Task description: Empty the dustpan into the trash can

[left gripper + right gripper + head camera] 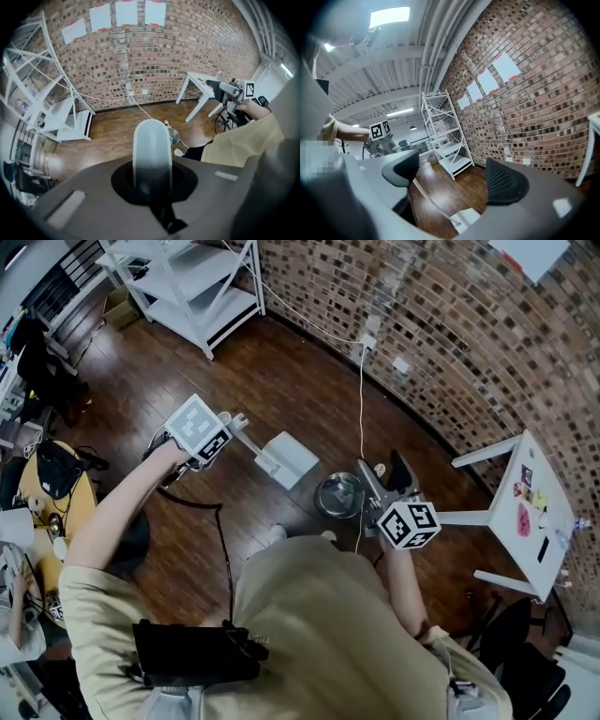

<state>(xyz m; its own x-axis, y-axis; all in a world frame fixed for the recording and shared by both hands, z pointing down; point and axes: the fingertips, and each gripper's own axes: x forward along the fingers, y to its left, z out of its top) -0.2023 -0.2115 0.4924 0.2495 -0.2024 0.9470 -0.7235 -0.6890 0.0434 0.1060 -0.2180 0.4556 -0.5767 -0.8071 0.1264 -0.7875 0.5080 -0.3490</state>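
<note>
Nearby, shelf rack (192,287), white table (511,549), cable (362,399) beside trash can (339,495).

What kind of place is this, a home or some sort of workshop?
Probably a loft-style workroom or studio rather than a home: a bare brick wall, a dark wooden floor, a white metal shelving rack, and exposed ceiling pipes with strip lights.
</note>
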